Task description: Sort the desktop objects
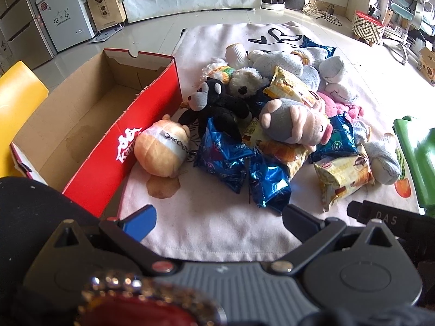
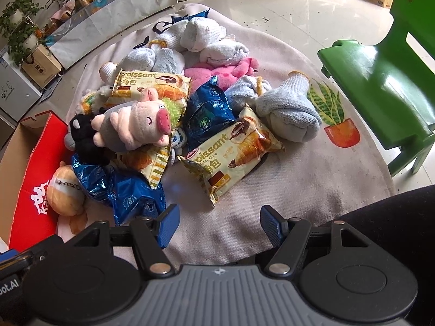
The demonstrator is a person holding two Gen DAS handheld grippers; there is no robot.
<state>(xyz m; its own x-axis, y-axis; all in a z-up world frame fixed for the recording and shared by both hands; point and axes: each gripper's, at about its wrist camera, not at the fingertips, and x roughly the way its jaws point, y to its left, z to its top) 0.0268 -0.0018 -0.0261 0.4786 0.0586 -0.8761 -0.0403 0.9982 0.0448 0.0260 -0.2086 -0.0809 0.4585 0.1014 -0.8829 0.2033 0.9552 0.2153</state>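
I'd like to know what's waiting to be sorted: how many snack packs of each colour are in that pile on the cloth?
yellow croissant packs: 3
blue foil packs: 4
Total: 7 packs in sight; the toys and knit rolls could be hiding more.

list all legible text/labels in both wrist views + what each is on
"Croissant", "角包": front croissant packet.
"roissant", "角包", "Melty Core": rear croissant packet, first letter hidden.
"DAS": black tool part.
"ot.AI": black part at the left edge, cut off.
White logo on the red box: stylised, partly hidden, not readable.
Blue packets, freezer stickers: too small.
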